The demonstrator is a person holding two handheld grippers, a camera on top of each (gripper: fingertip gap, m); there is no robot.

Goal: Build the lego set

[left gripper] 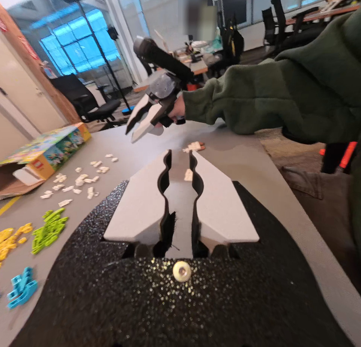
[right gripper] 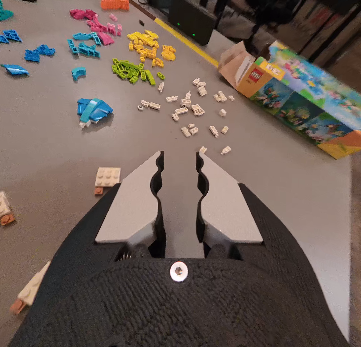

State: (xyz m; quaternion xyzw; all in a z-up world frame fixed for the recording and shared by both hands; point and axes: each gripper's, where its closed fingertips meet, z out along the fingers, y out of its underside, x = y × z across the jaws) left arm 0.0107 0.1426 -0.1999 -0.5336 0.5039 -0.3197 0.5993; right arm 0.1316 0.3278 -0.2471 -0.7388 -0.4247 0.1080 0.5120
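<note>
My left gripper (left gripper: 180,151) hovers over the grey table (left gripper: 244,161) with its jaws apart and nothing pressed between the pads. A small white piece (left gripper: 188,175) lies on the table below, beside the right finger. A white plate with brown bits (left gripper: 195,146) lies just past the tips. My right gripper (right gripper: 179,152) is open and empty above the table (right gripper: 58,151). It also shows in the left wrist view (left gripper: 130,136), held by a hand in a green sleeve (left gripper: 273,95). A white studded plate on a brown piece (right gripper: 107,176) lies left of its left finger. Scattered small white pieces (right gripper: 187,107) lie ahead.
A colourful cardboard box (right gripper: 293,95) lies open at the right, also in the left wrist view (left gripper: 48,153). Sorted piles lie farther off: lime green (right gripper: 132,71), yellow (right gripper: 150,46), light blue (right gripper: 84,46), pink (right gripper: 97,22), orange (right gripper: 114,4). A blue built part (right gripper: 93,109) lies left. Office chairs stand beyond. About 25 centimetres separates my left fingertips from my right.
</note>
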